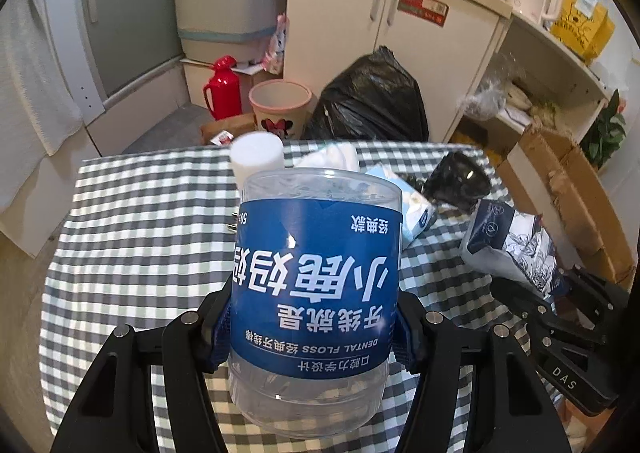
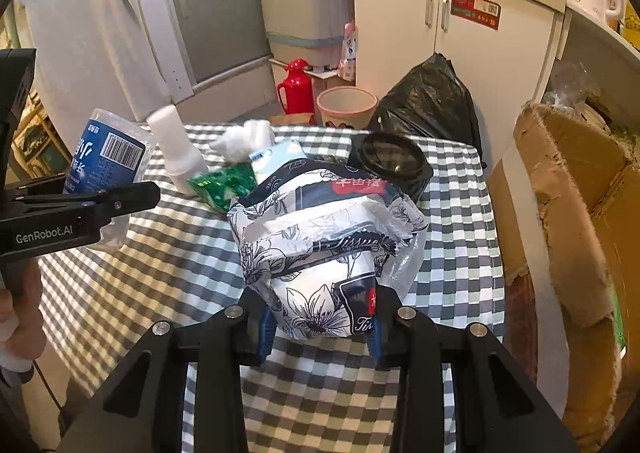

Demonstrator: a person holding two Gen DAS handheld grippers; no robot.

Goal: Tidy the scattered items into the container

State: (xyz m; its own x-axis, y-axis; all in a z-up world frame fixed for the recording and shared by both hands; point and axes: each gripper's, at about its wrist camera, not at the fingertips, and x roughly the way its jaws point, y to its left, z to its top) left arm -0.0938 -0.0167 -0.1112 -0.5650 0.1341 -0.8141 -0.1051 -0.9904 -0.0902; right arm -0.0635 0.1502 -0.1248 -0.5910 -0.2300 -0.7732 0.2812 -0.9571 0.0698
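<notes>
Dental floss jar (image 1: 316, 293), clear plastic with a blue label, is sitting clamped between the fingers of the left claw (image 1: 314, 333), held upside down judging by the inverted print and raised above the checked counter (image 1: 152, 221); in the right wrist view the same jar (image 2: 106, 161) is showing at the left edge, tilted, with its barcode facing the camera. Right claw (image 2: 320, 323) is gripping the near end of a floral-print tissue pack (image 2: 328, 253), its blue-padded fingers pressing in on both sides of the soft wrapper, the pack appearing slightly lifted off the cloth. Lying farther back on the counter are a white cylindrical bottle (image 2: 178, 157), a green packet (image 2: 222, 183), a light blue tissue pack (image 2: 276, 159) with white tissue bunching out of it, and a black round container (image 2: 394, 165) near the far right corner, mouth open. A torn cardboard box (image 2: 576, 213) is standing just beside the counter's right edge. A hand (image 2: 20, 317) is wrapping the left claw's handle at the lower left.
</notes>
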